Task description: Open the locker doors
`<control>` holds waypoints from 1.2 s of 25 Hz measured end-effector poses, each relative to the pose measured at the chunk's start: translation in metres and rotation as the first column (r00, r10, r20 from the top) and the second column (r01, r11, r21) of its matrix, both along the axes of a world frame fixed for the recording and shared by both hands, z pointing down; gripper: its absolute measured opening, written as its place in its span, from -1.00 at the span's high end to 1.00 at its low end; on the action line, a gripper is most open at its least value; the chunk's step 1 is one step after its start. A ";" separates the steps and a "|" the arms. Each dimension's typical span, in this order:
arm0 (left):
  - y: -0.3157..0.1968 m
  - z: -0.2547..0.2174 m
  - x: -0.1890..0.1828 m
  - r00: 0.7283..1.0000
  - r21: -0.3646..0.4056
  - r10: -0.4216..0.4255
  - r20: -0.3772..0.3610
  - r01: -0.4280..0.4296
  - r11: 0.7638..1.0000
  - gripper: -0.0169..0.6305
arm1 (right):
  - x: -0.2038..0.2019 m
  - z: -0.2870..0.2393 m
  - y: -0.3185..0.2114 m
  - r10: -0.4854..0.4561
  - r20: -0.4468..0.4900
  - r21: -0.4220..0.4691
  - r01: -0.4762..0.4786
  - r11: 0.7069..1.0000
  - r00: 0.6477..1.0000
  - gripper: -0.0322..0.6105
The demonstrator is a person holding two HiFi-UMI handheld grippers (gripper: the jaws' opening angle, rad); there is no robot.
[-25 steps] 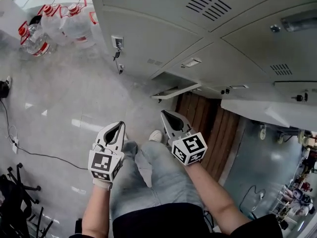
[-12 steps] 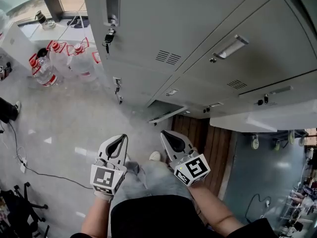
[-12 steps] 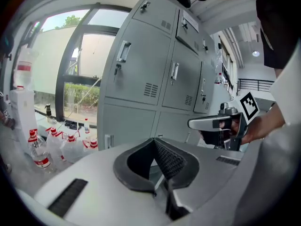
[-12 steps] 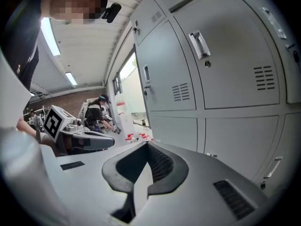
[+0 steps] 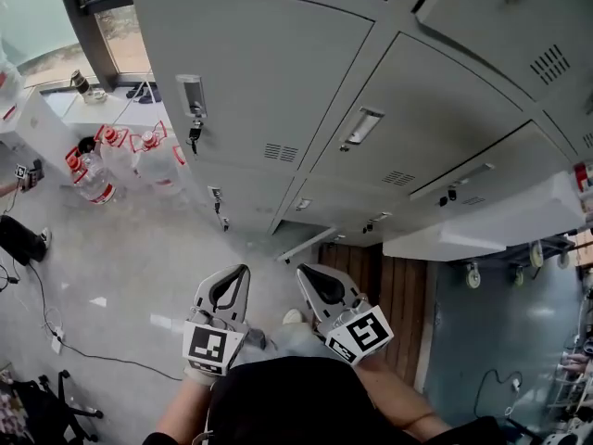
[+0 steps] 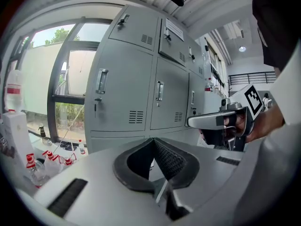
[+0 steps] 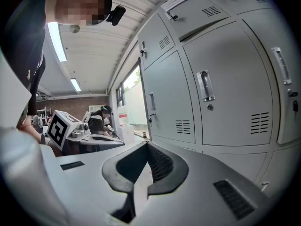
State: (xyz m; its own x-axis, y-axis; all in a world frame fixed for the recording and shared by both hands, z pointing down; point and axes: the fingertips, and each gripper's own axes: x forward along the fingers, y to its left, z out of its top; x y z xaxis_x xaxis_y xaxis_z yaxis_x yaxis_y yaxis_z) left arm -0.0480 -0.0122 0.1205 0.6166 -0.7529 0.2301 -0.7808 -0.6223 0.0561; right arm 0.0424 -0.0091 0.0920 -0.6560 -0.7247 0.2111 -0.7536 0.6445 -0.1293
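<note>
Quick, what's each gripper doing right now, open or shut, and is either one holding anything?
Left gripper: shut, nothing between the jaws.
Right gripper: shut, nothing between the jaws.

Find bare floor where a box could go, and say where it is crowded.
Bare floor lies between the water bottles, the lockers and the left gripper. It is crowded around the bottles and, lower left, by the cable and chair.

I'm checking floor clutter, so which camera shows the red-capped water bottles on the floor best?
The head view: the water bottles stand in full view, all of them clear. The left gripper view catches them small at its lower-left edge, partly behind the gripper. The right gripper view misses them.
</note>
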 end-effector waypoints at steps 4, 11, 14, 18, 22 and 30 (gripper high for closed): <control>0.001 -0.021 0.013 1.000 0.031 0.028 0.011 -0.029 0.999 0.90 | 0.012 -0.015 0.002 0.014 0.026 0.026 -0.014 1.000 1.000 0.82; -0.002 -0.043 0.020 1.000 0.054 0.004 0.000 -0.004 0.999 0.89 | 0.034 -0.030 0.000 0.041 0.057 0.046 -0.044 0.998 0.998 0.82; -0.003 -0.048 0.024 1.000 0.062 0.009 0.015 -0.010 0.998 0.90 | 0.039 -0.032 -0.001 0.045 0.078 0.043 -0.049 0.998 0.996 0.82; -0.005 -0.053 0.024 1.000 0.068 -0.010 0.021 0.008 0.998 0.89 | 0.042 -0.029 -0.002 0.042 0.061 0.048 -0.045 0.998 0.997 0.82; -0.005 -0.054 0.021 1.000 0.056 -0.027 0.016 0.026 0.998 0.89 | 0.041 -0.026 -0.005 0.037 0.084 0.024 -0.039 0.999 0.996 0.82; -0.006 -0.054 0.012 0.999 0.045 -0.048 0.025 0.047 0.998 0.89 | 0.041 -0.023 -0.003 0.032 0.100 0.012 -0.033 0.999 0.995 0.82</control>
State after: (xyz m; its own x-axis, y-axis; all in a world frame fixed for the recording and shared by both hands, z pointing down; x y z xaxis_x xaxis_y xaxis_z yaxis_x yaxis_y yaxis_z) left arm -0.0359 -0.0186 0.0662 0.5742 -0.7911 0.2107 -0.8103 -0.5859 0.0086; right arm 0.0836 -0.0125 0.0688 -0.6493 -0.7483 0.1356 -0.7580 0.6222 -0.1958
